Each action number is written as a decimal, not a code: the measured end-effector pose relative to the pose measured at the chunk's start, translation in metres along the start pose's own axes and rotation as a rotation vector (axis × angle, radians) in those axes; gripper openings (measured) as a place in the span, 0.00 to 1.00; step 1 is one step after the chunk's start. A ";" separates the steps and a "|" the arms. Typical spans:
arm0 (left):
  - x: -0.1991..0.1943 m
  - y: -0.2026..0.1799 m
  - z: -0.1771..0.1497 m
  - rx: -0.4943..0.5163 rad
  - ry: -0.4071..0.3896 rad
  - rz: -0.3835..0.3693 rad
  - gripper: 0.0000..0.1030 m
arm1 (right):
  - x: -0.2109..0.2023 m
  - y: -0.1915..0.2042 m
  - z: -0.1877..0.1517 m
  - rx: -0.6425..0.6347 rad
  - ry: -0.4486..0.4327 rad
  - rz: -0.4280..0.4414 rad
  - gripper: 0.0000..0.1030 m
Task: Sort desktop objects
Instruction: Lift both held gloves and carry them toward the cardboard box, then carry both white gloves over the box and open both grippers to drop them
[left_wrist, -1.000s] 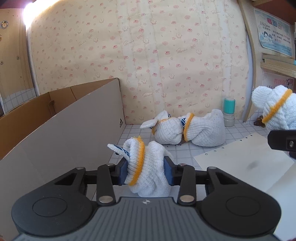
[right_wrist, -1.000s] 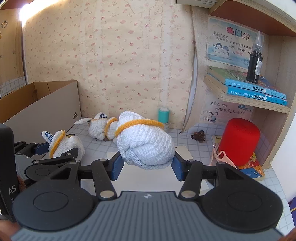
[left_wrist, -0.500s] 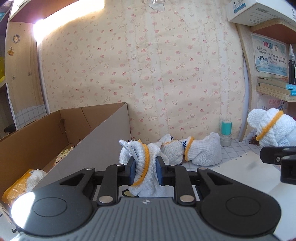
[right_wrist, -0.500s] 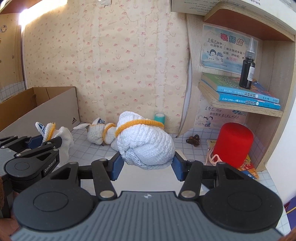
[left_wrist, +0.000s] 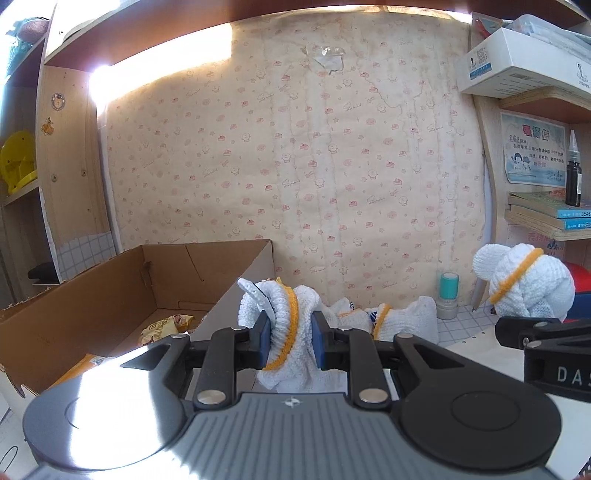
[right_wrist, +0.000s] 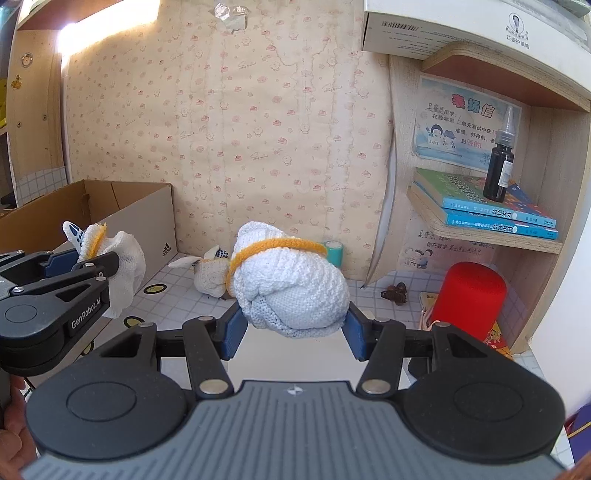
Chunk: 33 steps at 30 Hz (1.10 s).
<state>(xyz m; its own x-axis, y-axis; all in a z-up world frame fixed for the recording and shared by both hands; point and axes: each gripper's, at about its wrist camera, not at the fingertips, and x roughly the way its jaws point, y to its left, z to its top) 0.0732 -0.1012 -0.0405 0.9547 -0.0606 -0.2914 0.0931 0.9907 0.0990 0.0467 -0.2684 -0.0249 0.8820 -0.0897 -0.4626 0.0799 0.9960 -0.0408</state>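
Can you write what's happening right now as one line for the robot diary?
left gripper: shut on glove bundle, lifted beside cardboard box | right gripper: shut on second glove bundle, off desk | more gloves on desk

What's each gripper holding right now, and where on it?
Left gripper: glove bundle, pinched by its yellow-banded cuff. Right gripper: larger glove ball, squeezed across its lower sides.

right gripper (right_wrist: 293, 326): pads clamp a white glove bundle (right_wrist: 291, 286), held above the table (right_wrist: 373, 295) | left gripper (right_wrist: 88, 258): at left, clamps a second glove bundle (right_wrist: 122, 266) beside the cardboard box (right_wrist: 147, 218) | two more bundles (right_wrist: 210, 273) lie on the table behind | red cylinder (right_wrist: 469, 299) at right
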 end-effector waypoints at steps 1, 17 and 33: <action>-0.002 0.001 0.001 -0.002 -0.002 0.001 0.22 | -0.001 0.001 0.001 -0.002 -0.003 0.002 0.53; -0.041 0.013 0.014 -0.021 -0.077 0.006 0.22 | -0.029 0.015 0.006 -0.031 -0.045 0.021 0.53; -0.060 0.026 0.023 -0.043 -0.111 0.001 0.22 | -0.046 0.024 0.014 -0.046 -0.076 0.021 0.53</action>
<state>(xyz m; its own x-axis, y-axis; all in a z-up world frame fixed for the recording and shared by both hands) 0.0245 -0.0751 0.0017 0.9804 -0.0705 -0.1840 0.0824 0.9949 0.0578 0.0143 -0.2403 0.0075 0.9163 -0.0671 -0.3948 0.0413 0.9964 -0.0736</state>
